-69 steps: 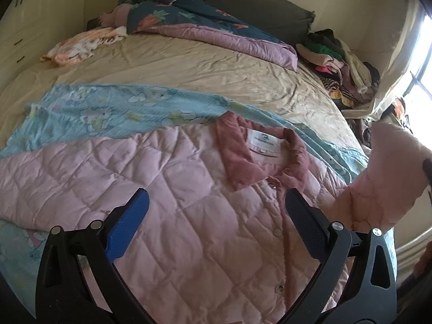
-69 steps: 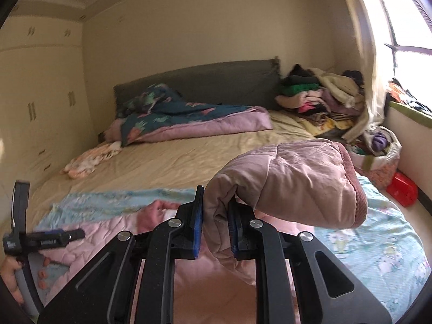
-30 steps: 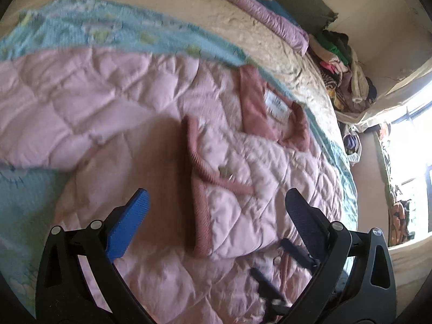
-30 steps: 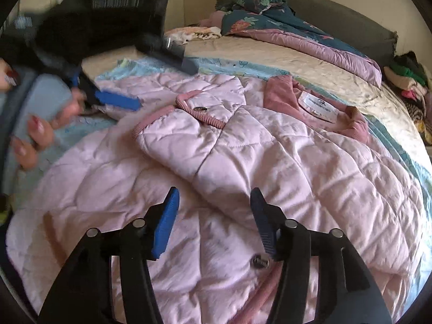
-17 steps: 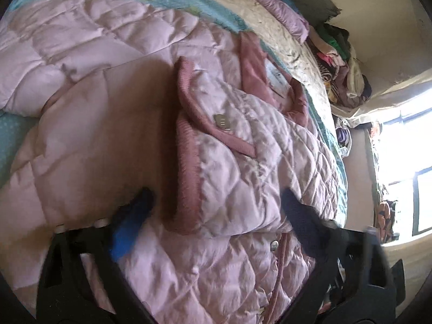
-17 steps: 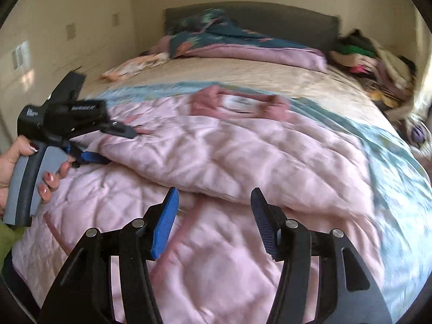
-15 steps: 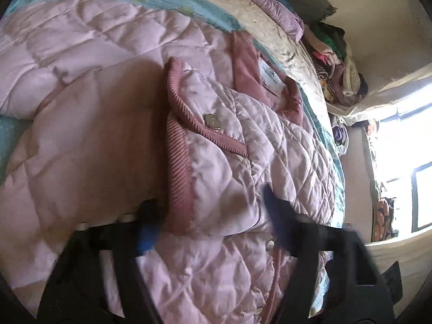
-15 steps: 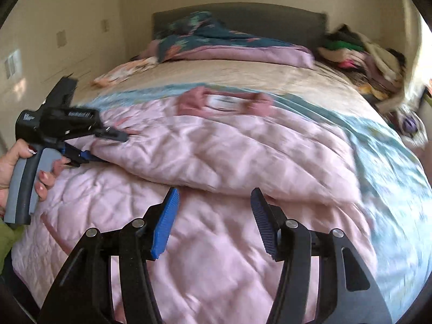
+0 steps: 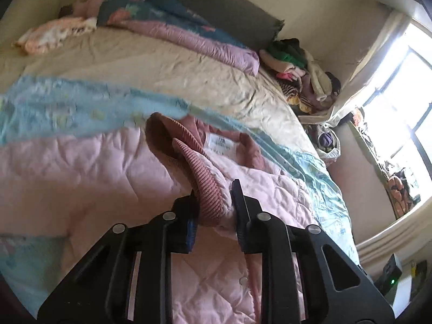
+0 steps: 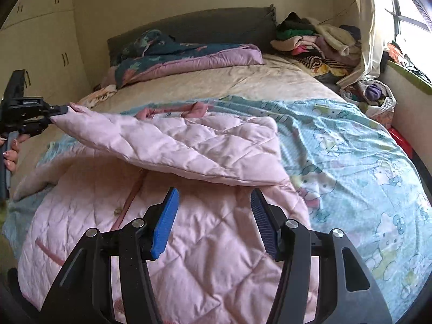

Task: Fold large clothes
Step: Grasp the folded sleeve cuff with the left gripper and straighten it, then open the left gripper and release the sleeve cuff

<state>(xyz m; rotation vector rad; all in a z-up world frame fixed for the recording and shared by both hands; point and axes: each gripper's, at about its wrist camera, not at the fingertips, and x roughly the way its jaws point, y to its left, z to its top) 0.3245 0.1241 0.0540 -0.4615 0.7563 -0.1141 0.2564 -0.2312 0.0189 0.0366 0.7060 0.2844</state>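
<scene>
Left tongs point(image 9: 214, 208) clamping ribbed sleeve cuff point(image 9: 205, 183), right tongs point(image 10: 214, 221) spread above pink quilted jacket point(image 10: 175, 243)

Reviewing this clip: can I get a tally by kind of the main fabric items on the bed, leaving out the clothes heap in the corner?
Pink quilted jacket: 1, its cuff held in the left claw
Blue cartoon sheet: 1
Beige bedsheet: 1
Purple and dark floral quilt: 1
Small peach patterned cloth: 1
Total: 5

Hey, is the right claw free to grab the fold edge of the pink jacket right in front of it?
Probably yes: the right claw is open and empty, and the pink jacket fold edge lies uncovered just ahead. The left claw holds only the sleeve cuff.
</scene>
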